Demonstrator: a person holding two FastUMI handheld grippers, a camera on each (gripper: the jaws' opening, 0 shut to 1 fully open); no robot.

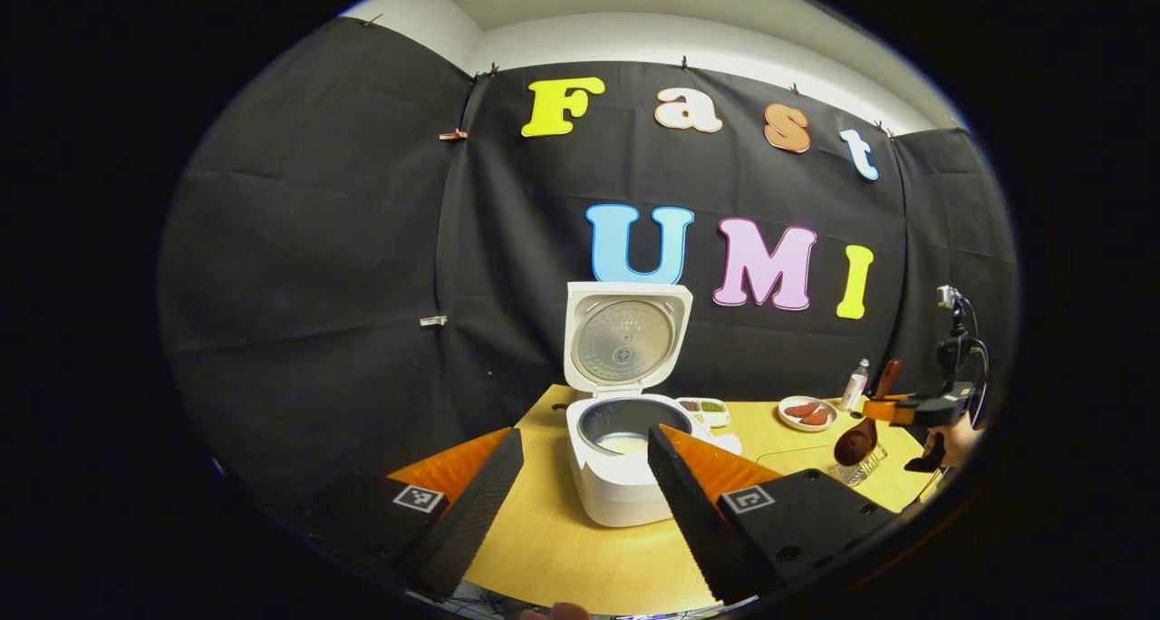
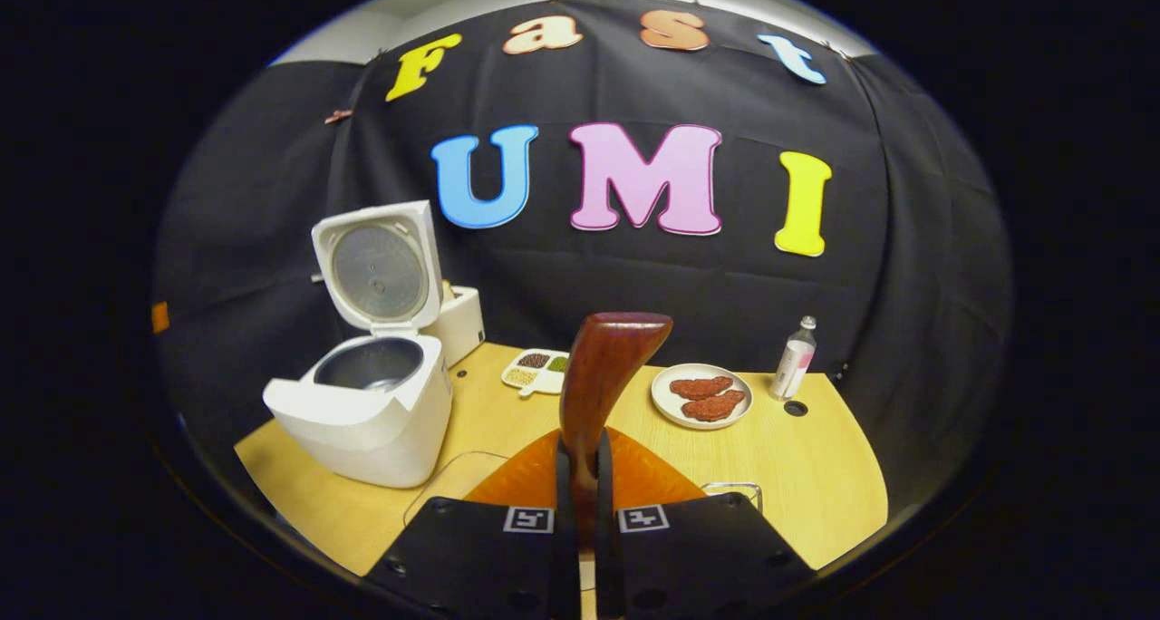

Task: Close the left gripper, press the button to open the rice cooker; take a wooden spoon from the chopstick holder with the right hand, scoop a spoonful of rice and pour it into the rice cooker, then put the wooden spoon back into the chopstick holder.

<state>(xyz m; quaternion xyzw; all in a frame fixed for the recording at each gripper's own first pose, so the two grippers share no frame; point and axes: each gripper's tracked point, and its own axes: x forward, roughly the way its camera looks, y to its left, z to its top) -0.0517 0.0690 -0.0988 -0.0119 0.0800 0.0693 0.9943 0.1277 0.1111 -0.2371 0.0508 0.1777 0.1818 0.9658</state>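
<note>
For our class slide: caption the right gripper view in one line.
Right gripper holds wooden spoon beside open rice cooker.

The white rice cooker [image 2: 362,421] stands on the pale wooden table [image 2: 816,475] with its lid [image 2: 379,266] upright, so the pot mouth is reachable from above and from the front, while the lid blocks the back. A white sectioned tray of grains [image 2: 536,369], a white plate of brown patties [image 2: 701,395] and a small clear bottle [image 2: 794,359] line the far edge. Bare tabletop lies between cooker and plate.
</note>
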